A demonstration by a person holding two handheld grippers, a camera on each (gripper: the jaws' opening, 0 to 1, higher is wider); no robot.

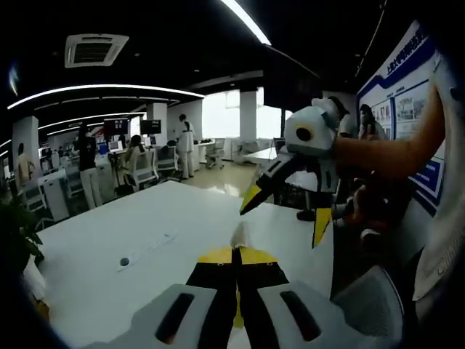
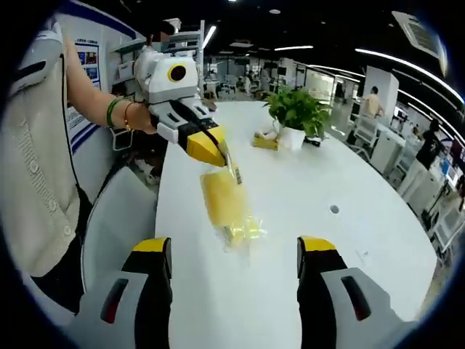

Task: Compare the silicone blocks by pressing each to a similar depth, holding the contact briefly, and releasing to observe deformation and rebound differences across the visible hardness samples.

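A clear plastic bag with a yellow silicone block inside hangs over the white table. My left gripper comes in from the upper left of the right gripper view and is shut on the bag's top edge. In the left gripper view my left gripper has its yellow tips pressed together, and a pale strip of the bag sticks up between them. My right gripper stands open, its jaws spread wide on either side just below the bag. The right gripper also appears open in the left gripper view.
A potted plant and a small yellow item sit at the table's far end. The table has a cable hole. A grey chair stands by the table edge beside the person. Desks, chairs and people stand farther back.
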